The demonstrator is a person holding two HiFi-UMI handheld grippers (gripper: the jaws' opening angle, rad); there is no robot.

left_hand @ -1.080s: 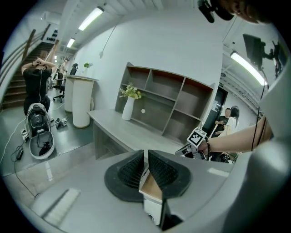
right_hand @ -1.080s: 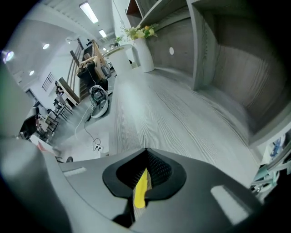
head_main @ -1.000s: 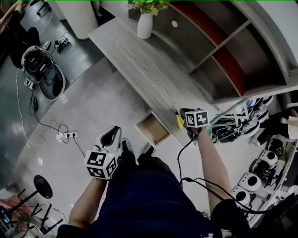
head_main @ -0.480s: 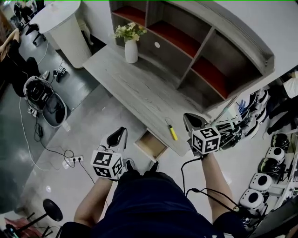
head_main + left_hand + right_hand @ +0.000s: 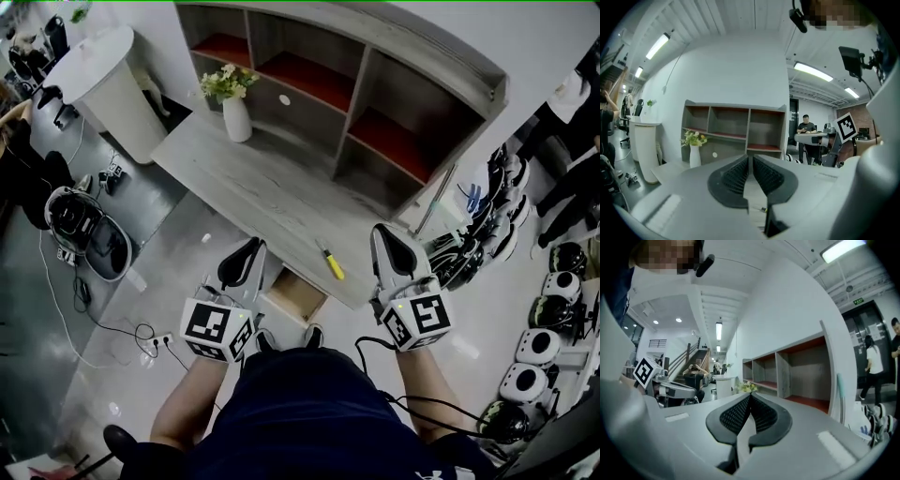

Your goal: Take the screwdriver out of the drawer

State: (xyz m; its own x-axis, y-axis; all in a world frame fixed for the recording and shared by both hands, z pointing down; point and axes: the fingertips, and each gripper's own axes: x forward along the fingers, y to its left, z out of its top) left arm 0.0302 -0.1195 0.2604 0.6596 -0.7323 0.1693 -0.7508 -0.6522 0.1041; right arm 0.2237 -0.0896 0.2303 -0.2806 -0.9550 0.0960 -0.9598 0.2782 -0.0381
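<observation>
- Screwdriver (image 5: 328, 262) is out of the drawer, lying yellow on the table (image 5: 253, 178) near its front edge. It sits down between the two sets of jaws, a touch nearer the right pair.
- Drawer (image 5: 296, 298) hangs open under that front edge, just to the right of the left jaws' tips.
- Left gripper (image 5: 246, 248) is held up and points toward the shelf. Its jaws meet at the tips with nothing in them.
- Right gripper (image 5: 382, 232) is level with it on the other side of the screwdriver. Its jaws are closed tight too, and empty.
- Straight ahead of both pairs of jaws is the shelf (image 5: 356, 84) at the back of the table, with red boards inside.
- Vase (image 5: 236, 117) of flowers stands on the table, ahead and to the left of the left jaws.
</observation>
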